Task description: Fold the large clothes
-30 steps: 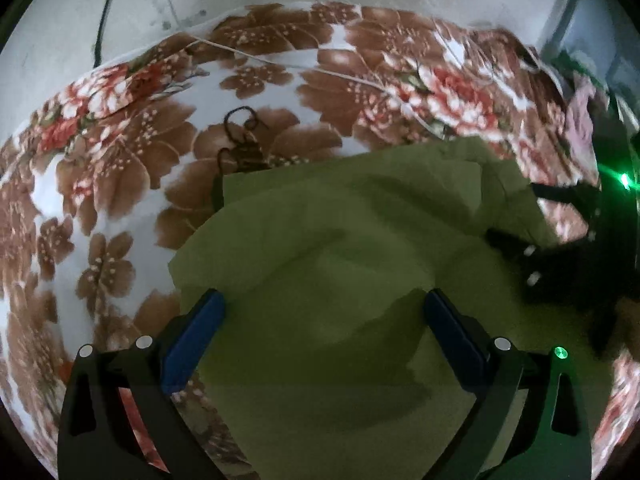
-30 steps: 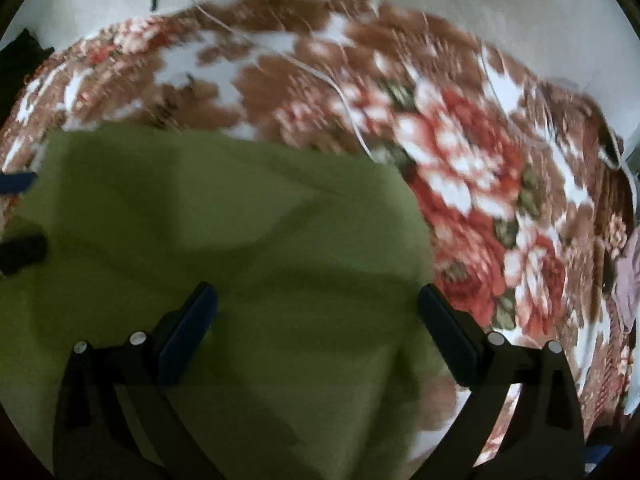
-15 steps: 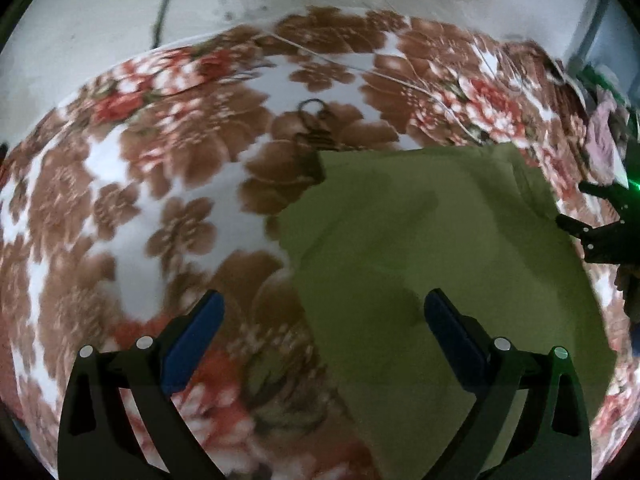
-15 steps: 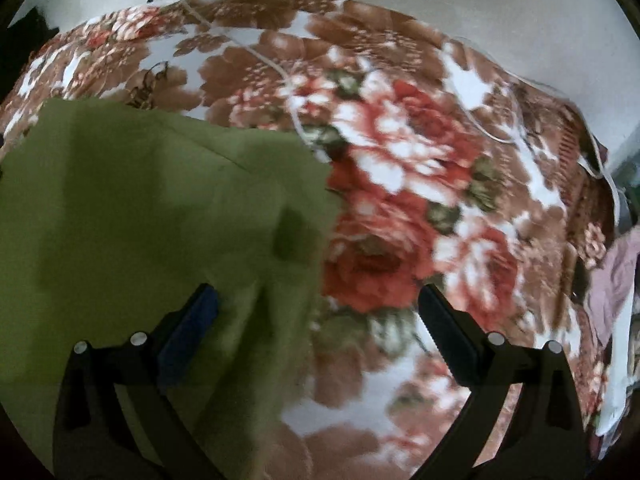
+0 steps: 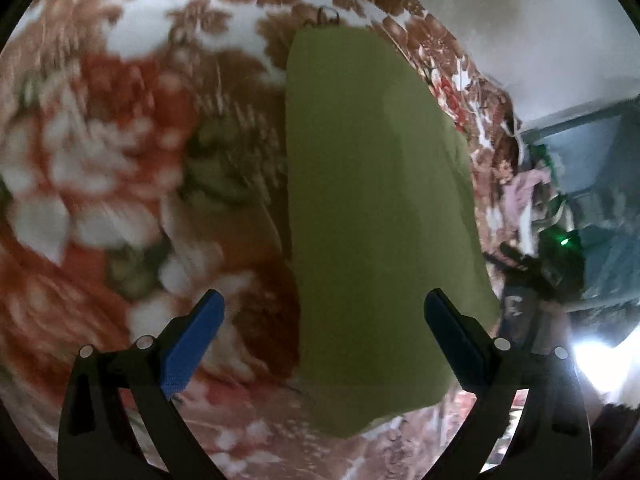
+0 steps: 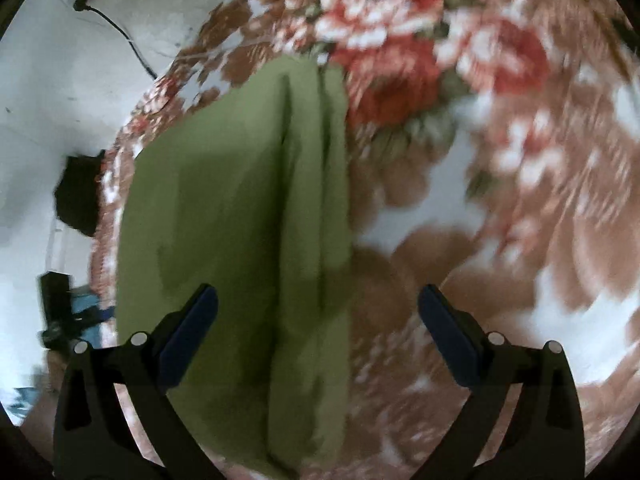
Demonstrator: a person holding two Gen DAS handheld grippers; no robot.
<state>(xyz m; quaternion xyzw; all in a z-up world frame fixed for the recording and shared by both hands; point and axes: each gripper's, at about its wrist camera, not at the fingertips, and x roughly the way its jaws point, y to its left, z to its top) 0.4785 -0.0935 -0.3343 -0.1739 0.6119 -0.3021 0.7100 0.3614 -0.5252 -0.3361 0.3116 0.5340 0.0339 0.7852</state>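
Observation:
An olive-green garment point(image 5: 376, 208) lies folded on a floral bedspread point(image 5: 100, 152). In the left wrist view it runs from near my fingers up to the far edge of the bed. My left gripper point(image 5: 324, 320) is open and empty, held above the garment's left edge. In the right wrist view the garment point(image 6: 240, 220) shows layered folds along its right side. My right gripper point(image 6: 318, 312) is open and empty above that folded edge. The right gripper also shows in the left wrist view point(image 5: 536, 268) at the far right, with a green light.
A white wall point(image 5: 540, 32) stands behind the bed. A cable and plug point(image 6: 104, 16) hang on the wall. Pink clothing point(image 5: 524, 196) lies at the bed's right end. A dark object point(image 6: 78, 196) sits past the bed's left edge.
Both grippers have swung outward and turned, the left to the garment's left side and the right to its right side. The garment now appears lengthwise in both views. The views are motion-blurred.

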